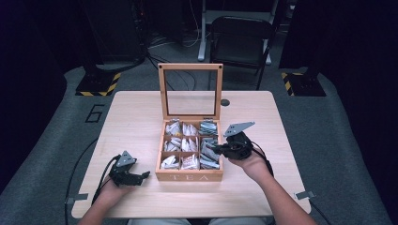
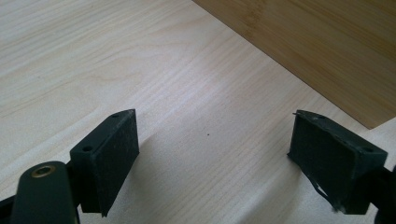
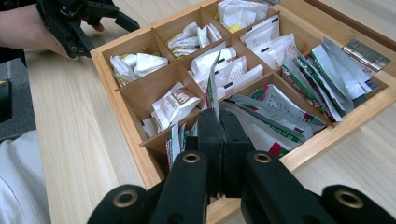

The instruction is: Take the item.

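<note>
— Where does it stand, at the table point(image 1: 141, 112)?

— The wooden tea box point(image 1: 189, 176) sits mid-table, glass lid point(image 1: 190, 89) upright; my right gripper point(image 3: 215, 122) has its jaws pinched flat on one tea sachet point(image 3: 212, 88), held on edge above the box's near-right compartments; my left gripper point(image 2: 212, 154) rests beside the box front, jaws wide, nothing between them.

— And to do this well?

— Lift straight up, I'd say; keep the pinch firm so the sachet clears its neighbours; carry it over the rim without tilting.
</note>
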